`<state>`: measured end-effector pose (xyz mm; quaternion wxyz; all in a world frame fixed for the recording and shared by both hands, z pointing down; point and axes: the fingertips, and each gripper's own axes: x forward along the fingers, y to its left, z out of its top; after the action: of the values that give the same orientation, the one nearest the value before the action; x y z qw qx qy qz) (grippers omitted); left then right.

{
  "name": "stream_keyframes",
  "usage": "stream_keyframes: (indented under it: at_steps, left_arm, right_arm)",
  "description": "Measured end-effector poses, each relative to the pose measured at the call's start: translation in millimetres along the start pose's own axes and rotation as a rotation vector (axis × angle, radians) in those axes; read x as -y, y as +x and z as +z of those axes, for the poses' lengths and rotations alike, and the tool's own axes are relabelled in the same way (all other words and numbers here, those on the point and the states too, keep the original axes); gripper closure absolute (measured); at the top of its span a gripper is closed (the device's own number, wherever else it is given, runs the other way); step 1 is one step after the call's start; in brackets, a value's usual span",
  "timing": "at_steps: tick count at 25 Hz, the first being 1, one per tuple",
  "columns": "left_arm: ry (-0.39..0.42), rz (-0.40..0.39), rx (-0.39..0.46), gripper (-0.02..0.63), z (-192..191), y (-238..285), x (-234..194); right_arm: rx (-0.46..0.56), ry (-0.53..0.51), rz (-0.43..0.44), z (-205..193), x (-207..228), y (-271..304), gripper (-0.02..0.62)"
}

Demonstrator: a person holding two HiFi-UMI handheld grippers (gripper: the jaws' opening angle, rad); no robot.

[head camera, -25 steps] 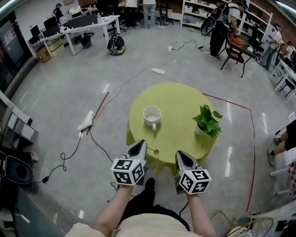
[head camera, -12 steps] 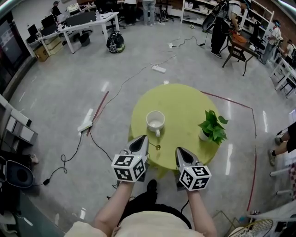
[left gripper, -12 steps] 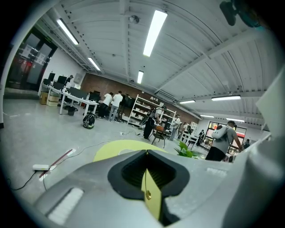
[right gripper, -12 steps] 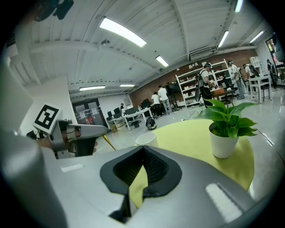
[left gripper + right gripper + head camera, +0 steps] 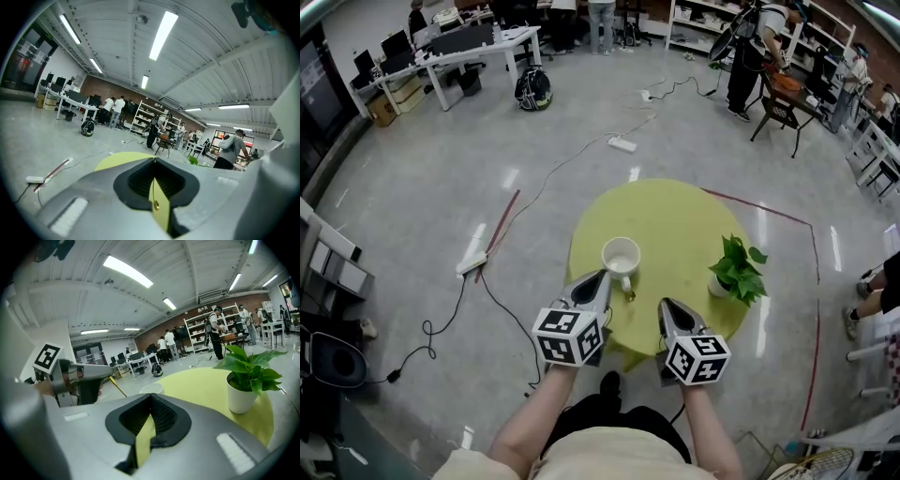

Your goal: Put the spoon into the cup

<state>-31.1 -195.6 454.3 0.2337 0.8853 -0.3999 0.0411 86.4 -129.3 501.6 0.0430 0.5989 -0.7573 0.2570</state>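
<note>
The left gripper (image 5: 602, 277) pinches a thin gold metal spoon (image 5: 628, 295) by the handle, its bowl just on the near side of the white ceramic cup (image 5: 621, 254) on the round yellow-green table (image 5: 675, 211). The right gripper (image 5: 664, 305), its 2 jaws pressed together and empty, is to the spoon's right.

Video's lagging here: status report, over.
Left gripper shut on spoon. Right gripper shut, empty. Cup upright, just ahead. Potted plant off right, not blocking.

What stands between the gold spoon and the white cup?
Nothing visible: the thin gold spoon in the left gripper is right beside the white cup; the green potted plant stands well aside.
</note>
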Motion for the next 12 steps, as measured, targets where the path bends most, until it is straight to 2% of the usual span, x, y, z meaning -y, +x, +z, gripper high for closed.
stream_keyframes:
  at_steps: [12]
  left_arm:
    - [-0.032, -0.031, 0.026, 0.601, 20.4, 19.1, 1.3]
  right_arm:
    - [0.002, 0.003, -0.019, 9.8, 11.3, 12.3, 0.595]
